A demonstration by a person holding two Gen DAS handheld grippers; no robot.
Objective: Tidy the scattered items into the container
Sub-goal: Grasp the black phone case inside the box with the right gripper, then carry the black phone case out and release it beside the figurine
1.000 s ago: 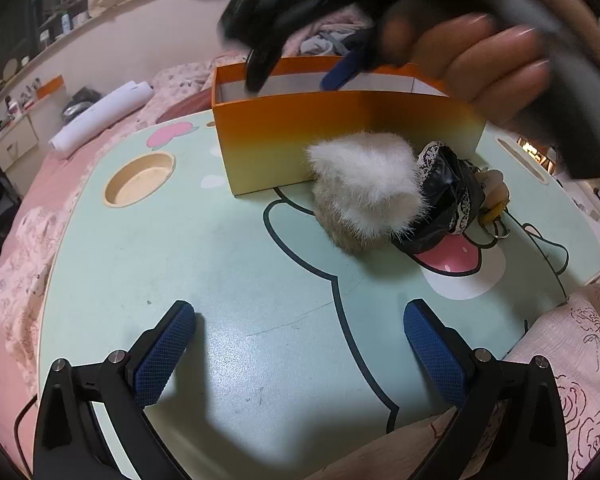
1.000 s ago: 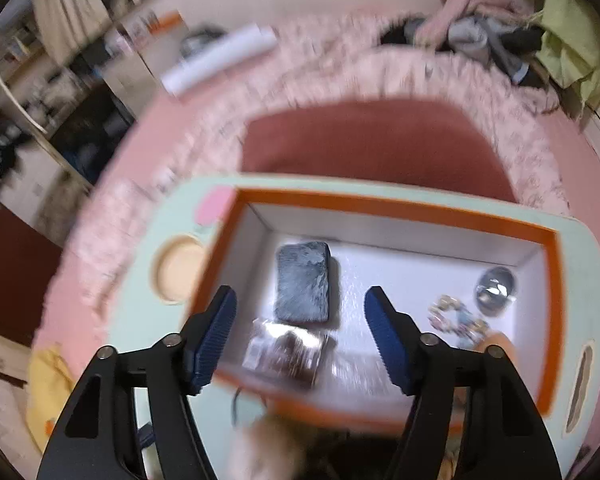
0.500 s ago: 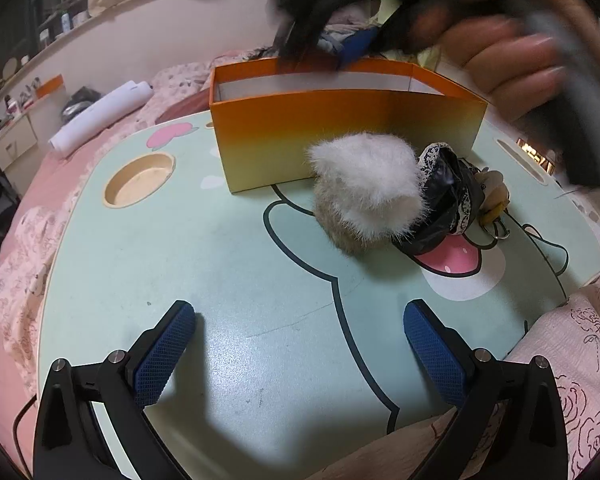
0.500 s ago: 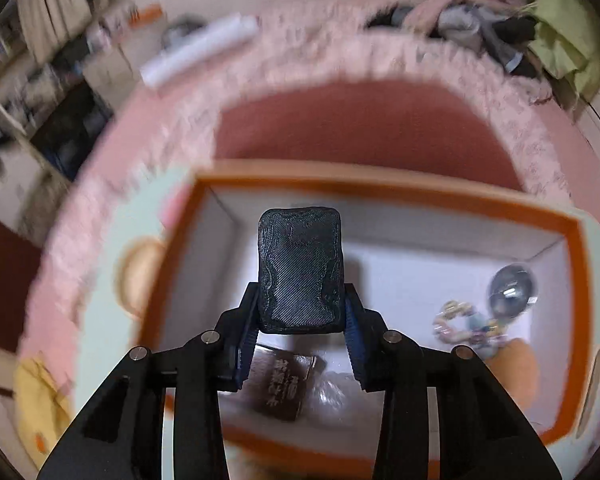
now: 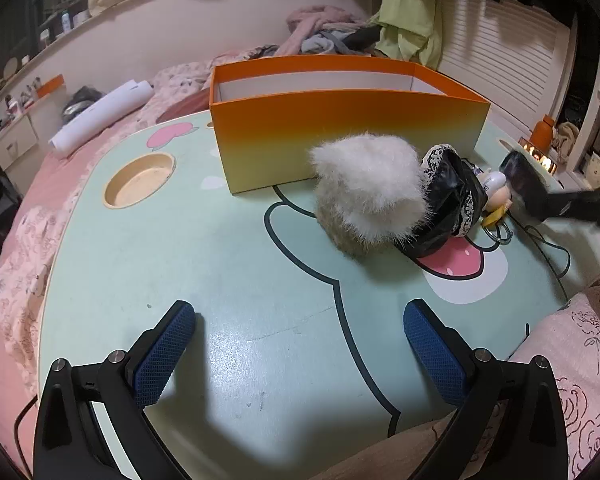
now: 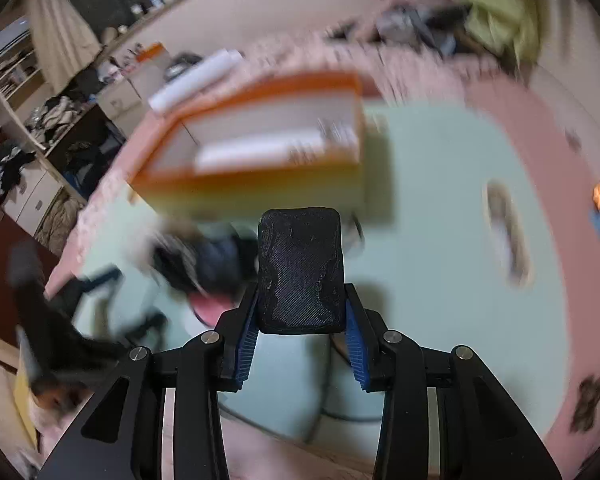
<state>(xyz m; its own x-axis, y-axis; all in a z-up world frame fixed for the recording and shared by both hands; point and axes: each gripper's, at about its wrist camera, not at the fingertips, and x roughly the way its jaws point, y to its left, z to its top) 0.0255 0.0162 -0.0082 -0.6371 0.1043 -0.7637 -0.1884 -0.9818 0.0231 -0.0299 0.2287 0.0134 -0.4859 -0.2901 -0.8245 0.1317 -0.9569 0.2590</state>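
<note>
One orange rectangular cardboard box [image 5: 340,136] upper centre; right fingers [image 6: 302,322] pinch one black textured pouch [image 6: 301,272]; left fingers [image 5: 300,354] spread over the bench [image 5: 220,260].

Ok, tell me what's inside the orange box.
From the left wrist view, only the white inner walls of the orange box show; its floor is hidden behind the front wall. The right wrist view is too blurred to tell.

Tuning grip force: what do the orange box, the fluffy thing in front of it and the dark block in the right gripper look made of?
Orange box: looks like matte cardboard, thin flat walls.
Fluffy thing: long-pile fur or plush, loose hairs.
Dark block: rigid-looking, finely ribbed surface, maybe printed plastic.
</note>
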